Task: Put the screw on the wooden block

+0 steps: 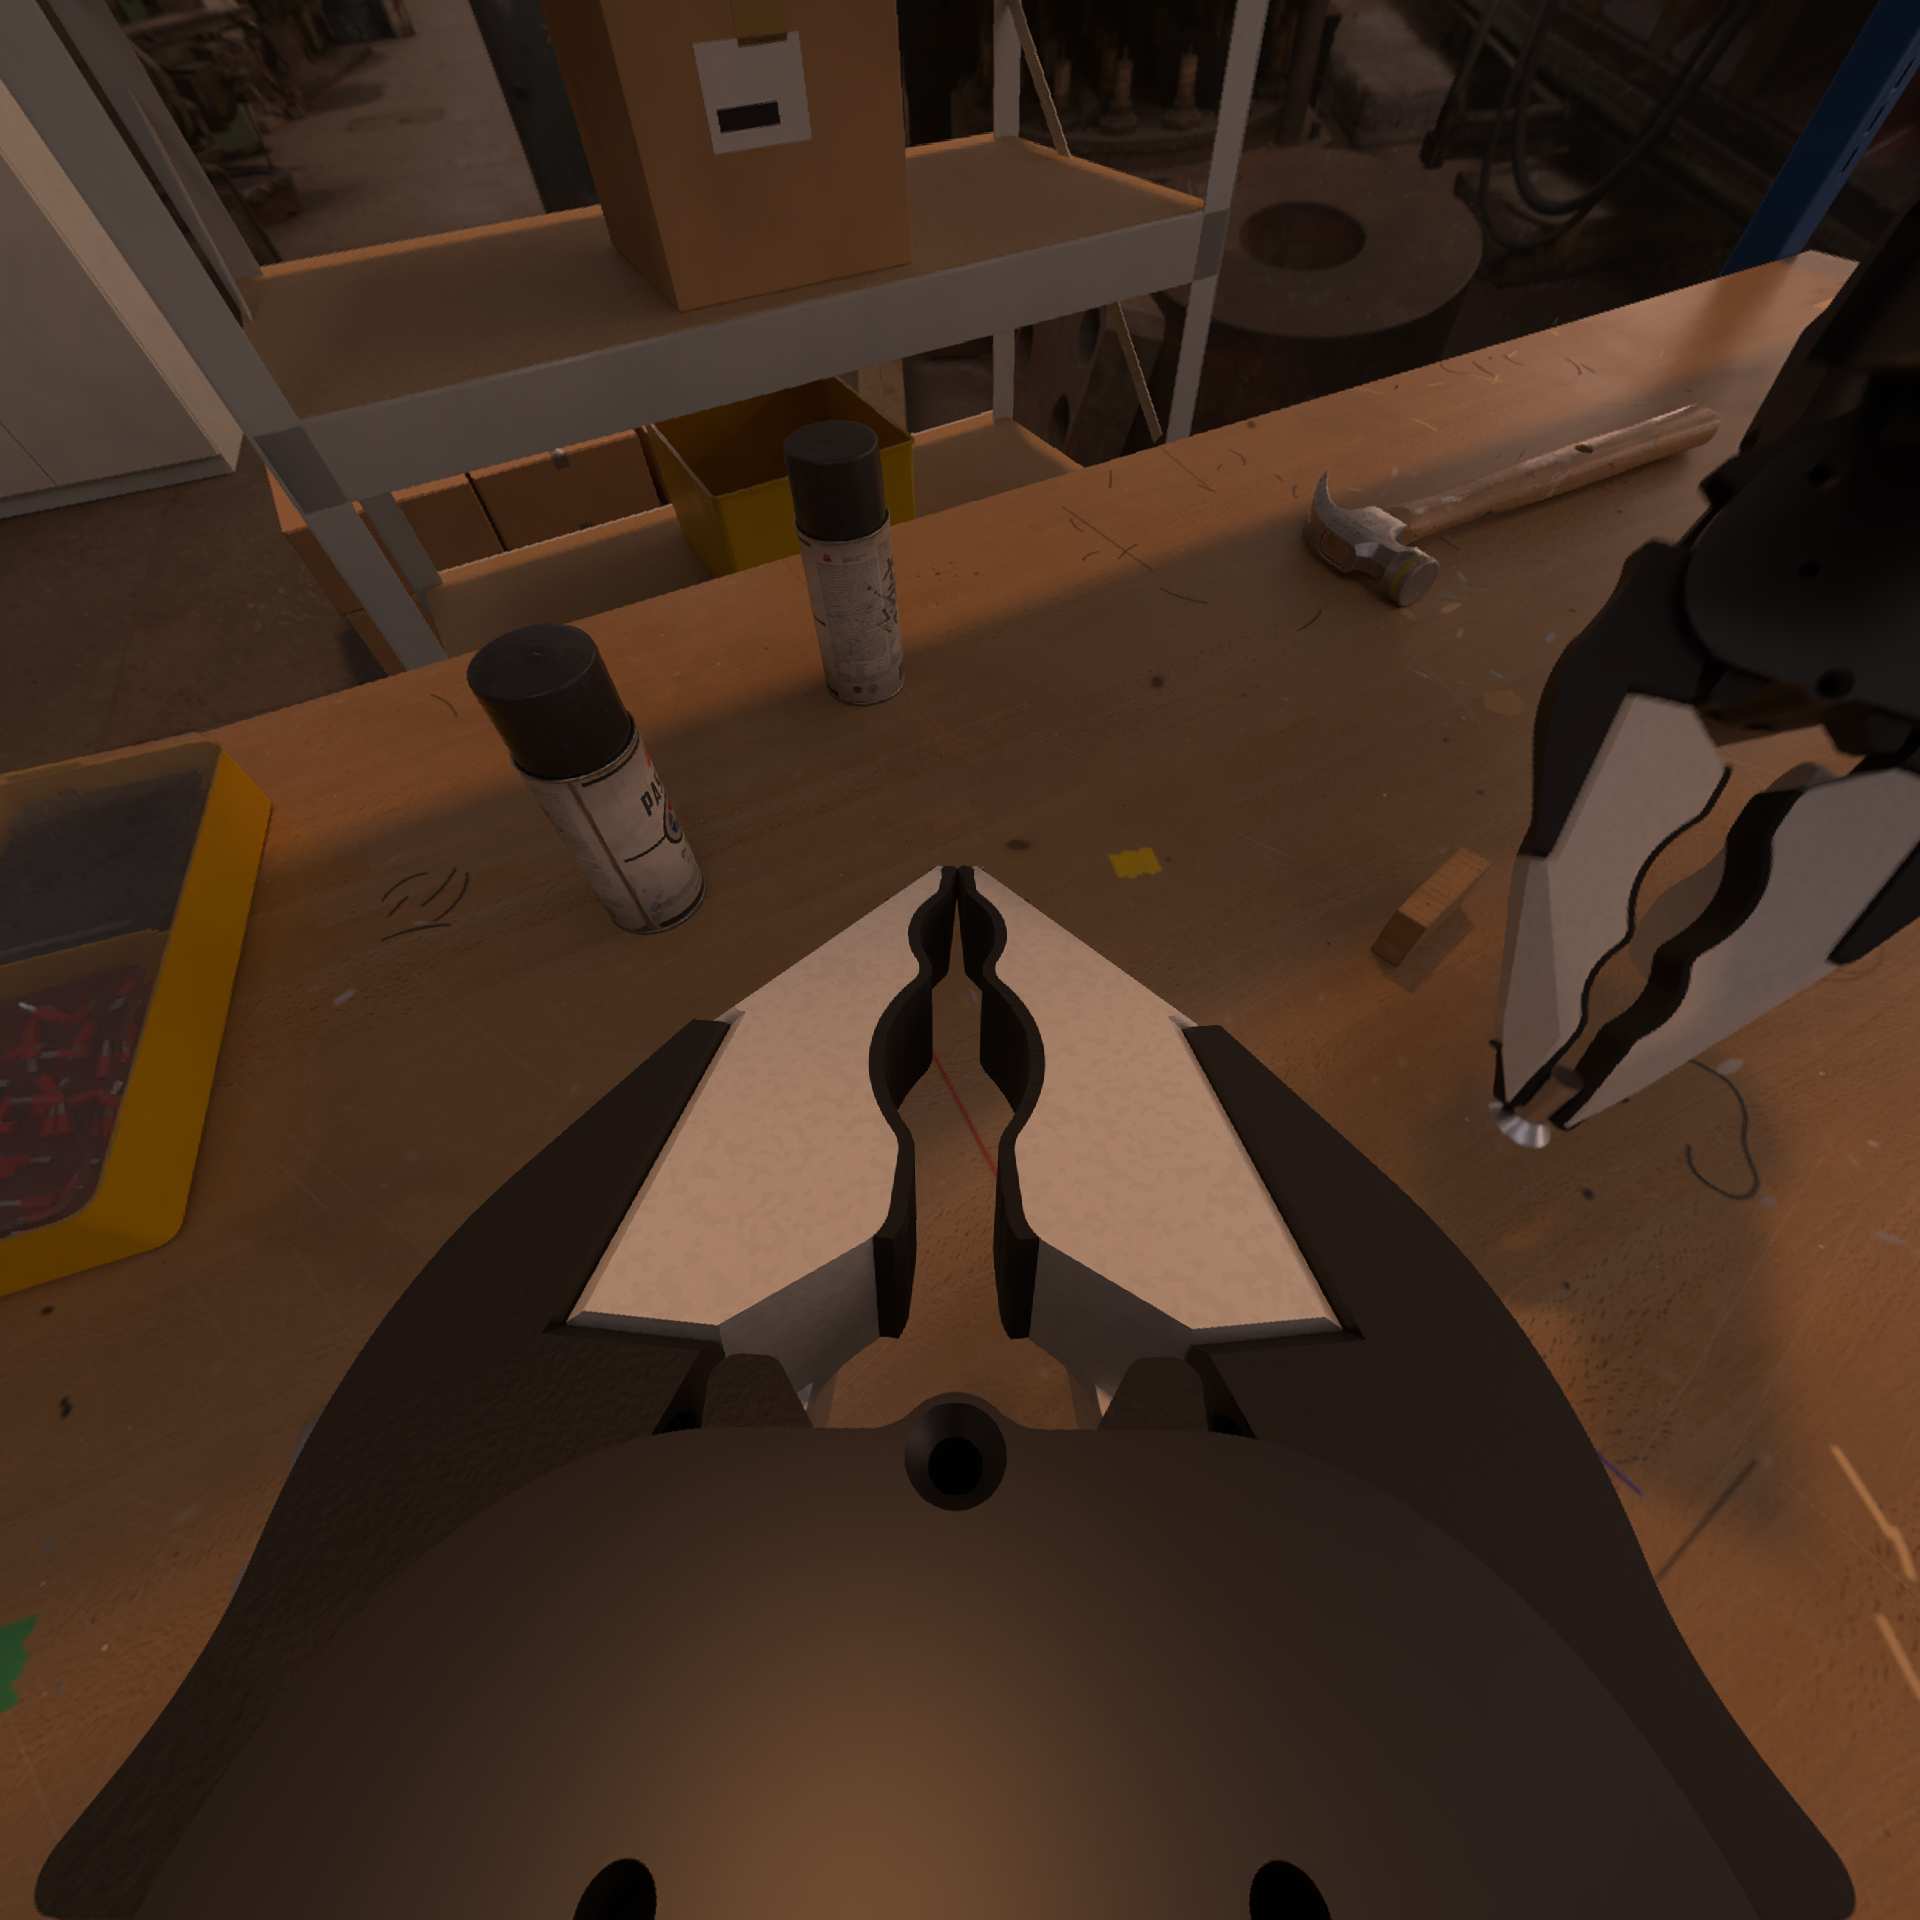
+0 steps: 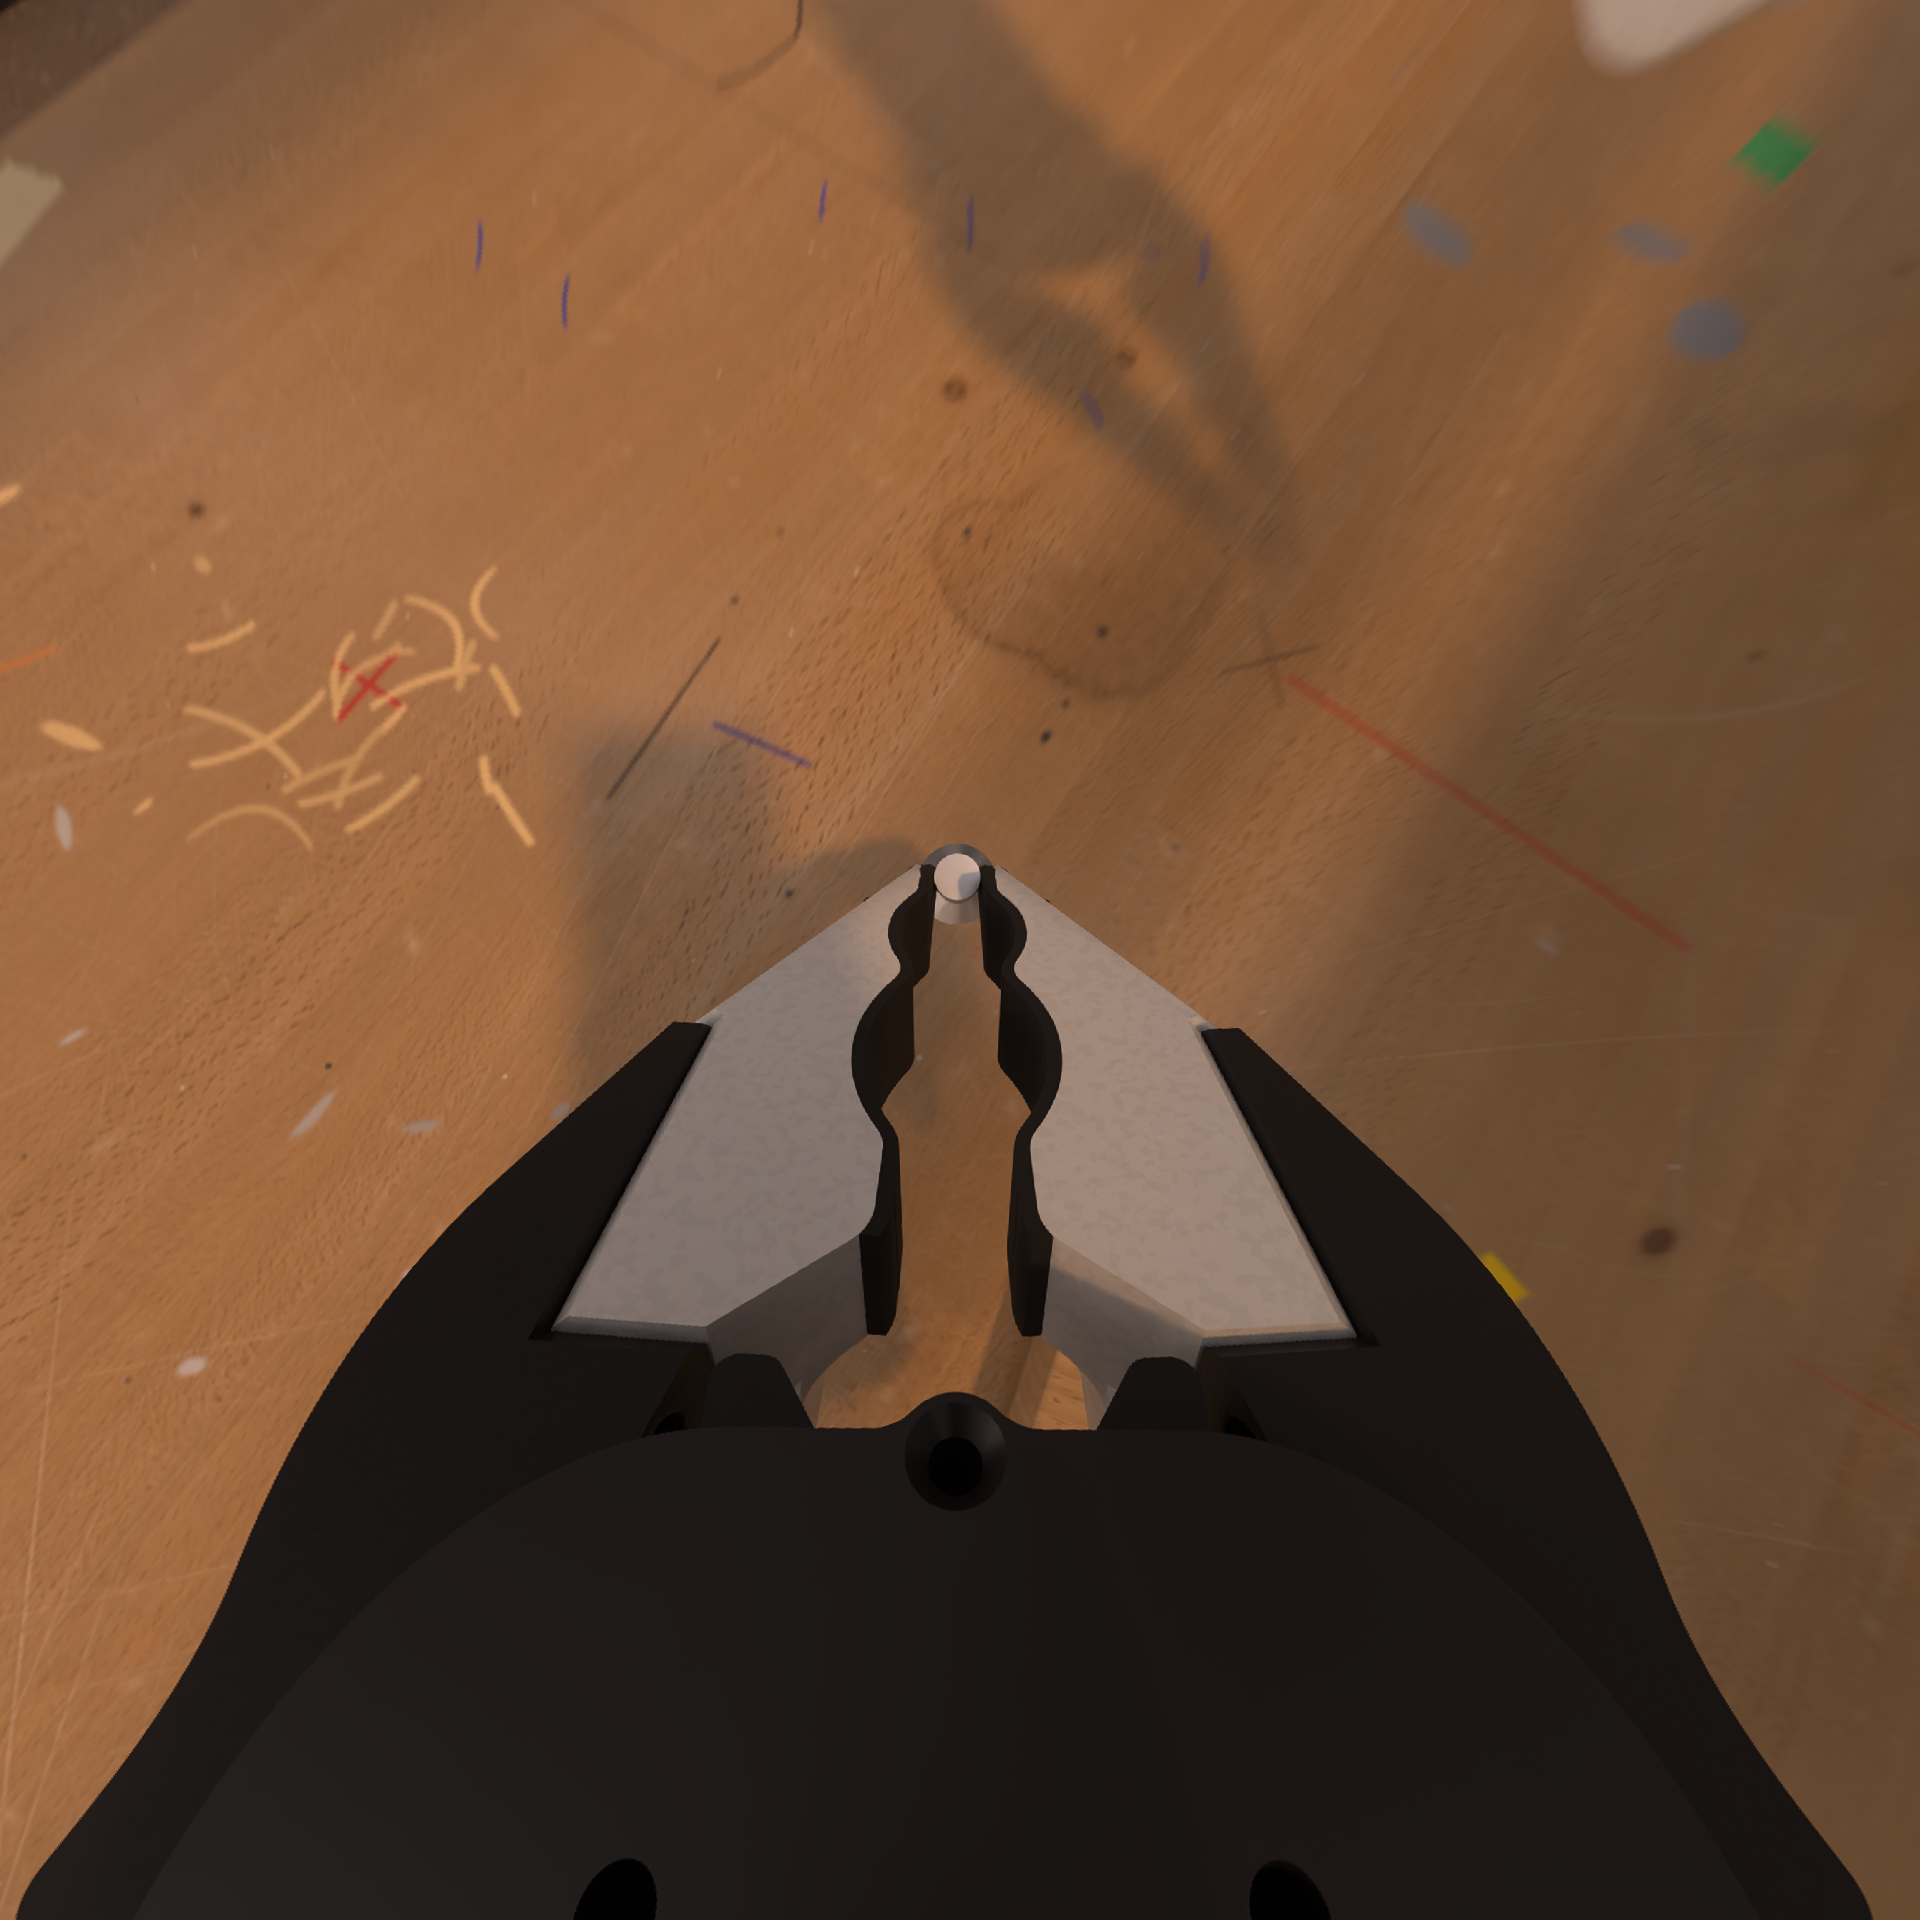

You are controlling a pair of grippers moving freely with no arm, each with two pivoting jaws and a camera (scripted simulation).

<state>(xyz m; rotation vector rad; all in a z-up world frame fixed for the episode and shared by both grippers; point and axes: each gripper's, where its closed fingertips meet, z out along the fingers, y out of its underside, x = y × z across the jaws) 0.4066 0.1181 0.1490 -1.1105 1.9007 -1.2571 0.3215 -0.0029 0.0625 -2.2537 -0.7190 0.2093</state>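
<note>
A small silver screw (image 2: 956, 881) stands head down on the workbench, pinched between the tips of my right gripper (image 2: 956, 883). In the left wrist view that right gripper (image 1: 1536, 1101) points down at the right, shut on the screw (image 1: 1523, 1127), whose flared head touches the bench. A small pale wooden block (image 1: 1425, 912) lies on the bench just left of and behind the right gripper. My left gripper (image 1: 956, 881) is shut and empty, hovering over the middle of the bench.
Two spray cans (image 1: 592, 779) (image 1: 847, 566) with black caps stand on the left half of the bench. A claw hammer (image 1: 1486, 509) lies at the far right. A yellow bin (image 1: 213, 997) with red and dark parts is at the left edge. Shelves with cardboard boxes (image 1: 748, 145) stand behind.
</note>
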